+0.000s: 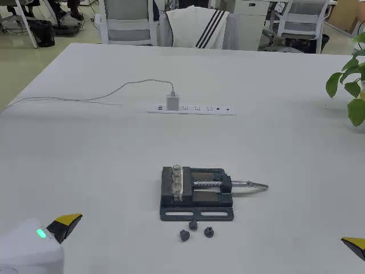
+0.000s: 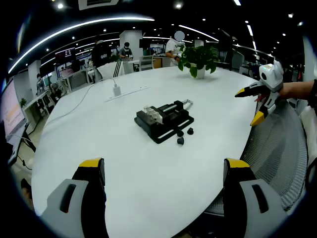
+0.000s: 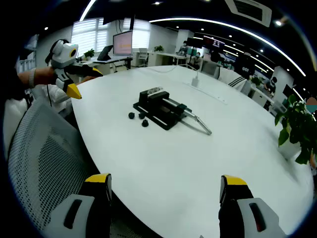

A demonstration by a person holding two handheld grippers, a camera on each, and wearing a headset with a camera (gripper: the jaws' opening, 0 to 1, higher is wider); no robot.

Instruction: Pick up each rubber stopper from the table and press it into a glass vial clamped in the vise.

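Both claws open, stoppers (image 1: 194, 229) loose on the table (image 1: 102, 154)
The left claw (image 2: 164, 166) and right claw (image 3: 166, 179) are cut off at the bottom corners of the head view. Each is held near the table edge, jaws spread wide, holding nothing. Three stoppers lie just in front of the vise (image 1: 199, 200), which holds glass vials (image 1: 177, 181) too blurry to count.

Power strip (image 1: 191, 108) with charger (image 1: 172, 101); plant (image 1: 349, 85); chairs (image 1: 129, 23).

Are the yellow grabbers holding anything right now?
No, nothing is held. The left gripper and right gripper are both open and empty; the three rubber stoppers lie on the table near the vise.
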